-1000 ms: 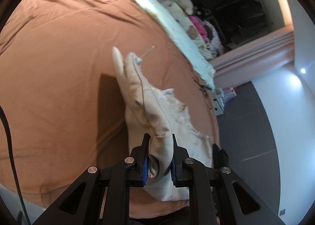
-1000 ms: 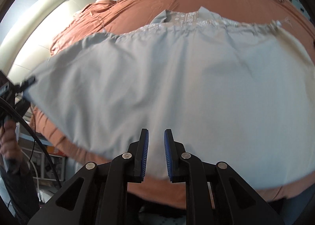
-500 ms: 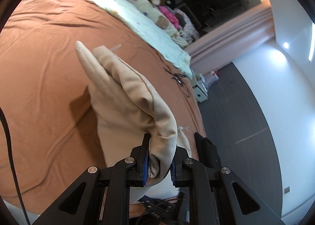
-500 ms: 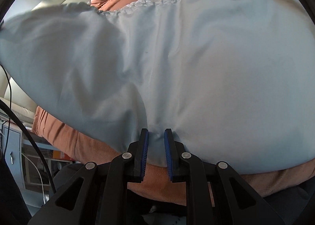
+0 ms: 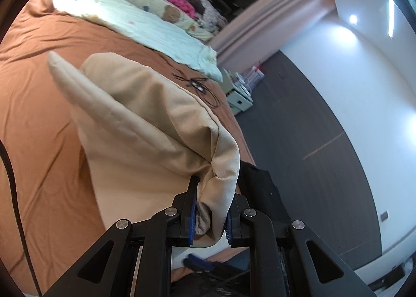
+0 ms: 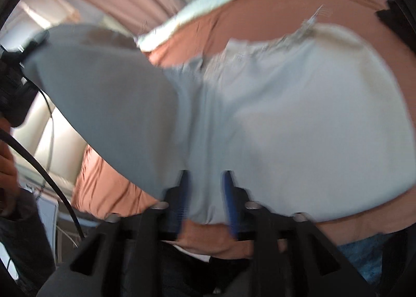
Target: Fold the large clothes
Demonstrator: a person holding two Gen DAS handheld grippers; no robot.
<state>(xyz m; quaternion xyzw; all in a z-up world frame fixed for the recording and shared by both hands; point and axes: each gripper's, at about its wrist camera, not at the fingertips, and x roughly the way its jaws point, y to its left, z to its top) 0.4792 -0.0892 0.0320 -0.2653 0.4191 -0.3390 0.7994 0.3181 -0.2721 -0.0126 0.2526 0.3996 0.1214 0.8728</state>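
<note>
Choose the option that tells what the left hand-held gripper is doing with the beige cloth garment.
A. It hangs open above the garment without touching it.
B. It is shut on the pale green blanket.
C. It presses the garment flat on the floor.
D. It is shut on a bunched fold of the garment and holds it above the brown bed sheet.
D: the left hand-held gripper has a bunched fold of the beige cloth garment pinched between its blue pads, raised over the brown bed sheet.

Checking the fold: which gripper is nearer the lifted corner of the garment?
Left. The left gripper is clamped on the corner of the garment; the right gripper has just opened at the near edge on the bed.
</note>
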